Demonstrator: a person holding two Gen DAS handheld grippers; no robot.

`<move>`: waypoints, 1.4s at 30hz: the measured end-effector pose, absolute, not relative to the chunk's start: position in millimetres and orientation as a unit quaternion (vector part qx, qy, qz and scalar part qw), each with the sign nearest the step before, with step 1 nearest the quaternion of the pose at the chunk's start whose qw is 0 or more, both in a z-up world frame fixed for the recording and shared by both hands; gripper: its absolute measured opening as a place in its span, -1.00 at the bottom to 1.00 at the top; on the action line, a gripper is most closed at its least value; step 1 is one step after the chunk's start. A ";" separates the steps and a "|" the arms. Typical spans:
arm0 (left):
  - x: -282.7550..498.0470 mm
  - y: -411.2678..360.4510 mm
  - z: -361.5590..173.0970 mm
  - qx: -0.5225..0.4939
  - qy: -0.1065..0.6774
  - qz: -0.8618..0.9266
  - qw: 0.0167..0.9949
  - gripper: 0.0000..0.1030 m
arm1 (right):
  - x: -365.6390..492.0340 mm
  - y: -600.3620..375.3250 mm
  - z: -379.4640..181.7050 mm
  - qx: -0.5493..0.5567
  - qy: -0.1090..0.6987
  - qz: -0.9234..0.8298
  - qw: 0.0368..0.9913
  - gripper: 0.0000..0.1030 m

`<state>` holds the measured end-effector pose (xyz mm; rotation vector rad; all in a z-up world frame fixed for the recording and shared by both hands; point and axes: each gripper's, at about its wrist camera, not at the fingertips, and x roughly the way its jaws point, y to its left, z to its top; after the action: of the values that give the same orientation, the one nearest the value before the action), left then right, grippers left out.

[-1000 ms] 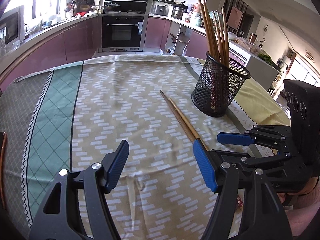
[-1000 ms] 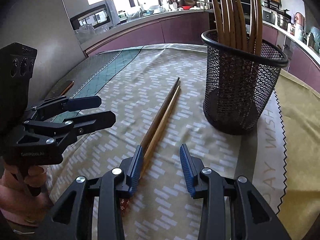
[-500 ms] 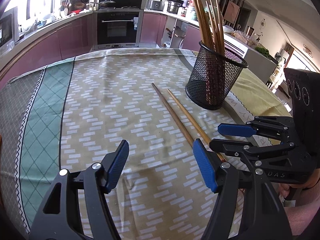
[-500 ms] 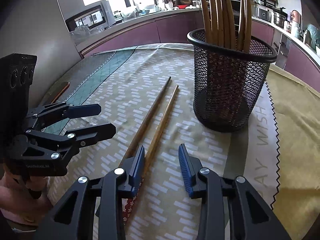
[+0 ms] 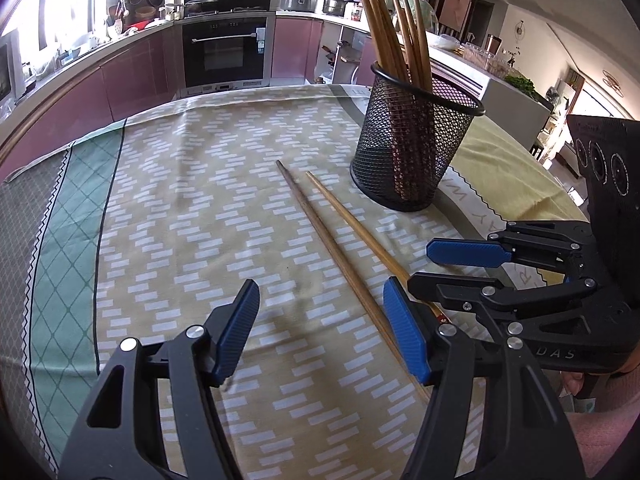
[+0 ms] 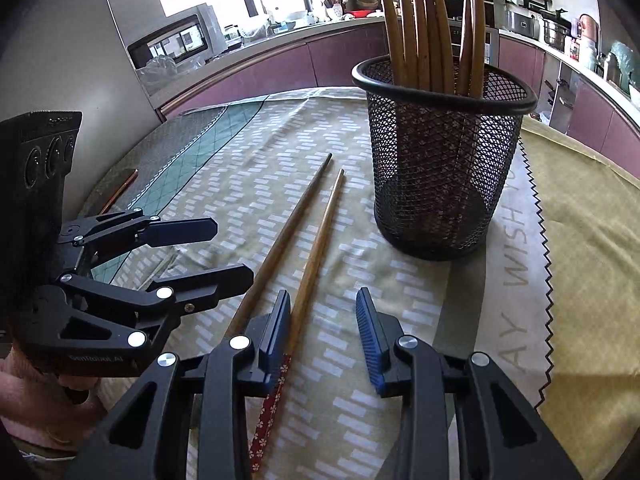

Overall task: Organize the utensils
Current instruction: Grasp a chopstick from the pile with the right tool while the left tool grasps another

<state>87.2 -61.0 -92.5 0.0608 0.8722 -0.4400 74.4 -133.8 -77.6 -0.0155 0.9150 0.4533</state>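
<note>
Two loose chopsticks lie side by side on the tablecloth (image 5: pixel 168 216), a dark one (image 5: pixel 316 224) (image 6: pixel 288 232) and a lighter one (image 5: pixel 348 216) (image 6: pixel 320 240) with a red patterned end. A black mesh basket (image 5: pixel 412 152) (image 6: pixel 440 160) behind them holds several chopsticks (image 5: pixel 384 28) upright. My left gripper (image 5: pixel 320 296) (image 6: pixel 232 252) hovers over the dark chopstick's near part. Its jaws are closing, and the stick runs just inside the right finger, untouched. My right gripper (image 6: pixel 324 300) (image 5: pixel 422 266) is open, and the lighter chopstick passes under its left finger.
The patterned cloth has a zigzag-edged yellow strip (image 6: pixel 580 240) on the right. A brown flat object (image 6: pixel 120 192) lies at the table's far left edge. Purple kitchen cabinets and an oven (image 5: pixel 228 52) stand beyond the table. A hand in a pink sleeve (image 6: pixel 36 400) holds the left gripper.
The two loose chopsticks lay tight together and now sit slightly apart. The left gripper has shifted toward them, so the dark one now runs between its jaws, which have narrowed a little.
</note>
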 end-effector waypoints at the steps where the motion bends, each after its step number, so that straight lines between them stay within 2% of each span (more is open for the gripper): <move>1: 87.2 -61.3 -92.3 0.030 0.419 -0.211 0.883 0.23 | 74.4 -133.8 -77.6 -0.008 0.438 0.217 0.873 -0.38; 16: 87.3 -62.5 -94.1 0.032 0.424 -0.209 0.881 0.22 | 75.7 -130.2 -77.1 -0.018 0.435 0.212 0.875 -0.39; 26: 98.1 -73.0 -96.7 0.049 0.431 -0.201 0.878 0.11 | 77.2 -134.4 -78.5 -0.013 0.435 0.212 0.875 -0.49; 34: 106.8 -81.5 -98.4 0.069 0.430 -0.193 0.879 -0.15 | 77.0 -136.4 -77.8 -0.011 0.435 0.213 0.875 -0.49; 39: 105.8 -84.4 -96.5 0.075 0.429 -0.190 0.880 -0.48 | 77.0 -137.3 -77.2 -0.010 0.434 0.215 0.875 -0.49; 42: 101.4 -81.8 -96.7 0.074 0.429 -0.189 0.880 -0.59 | 76.4 -137.2 -77.4 -0.012 0.433 0.215 0.875 -0.49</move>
<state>101.4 -81.8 -96.7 0.1547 0.8936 -0.3935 76.4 -137.2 -77.4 -0.0261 0.9046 0.4483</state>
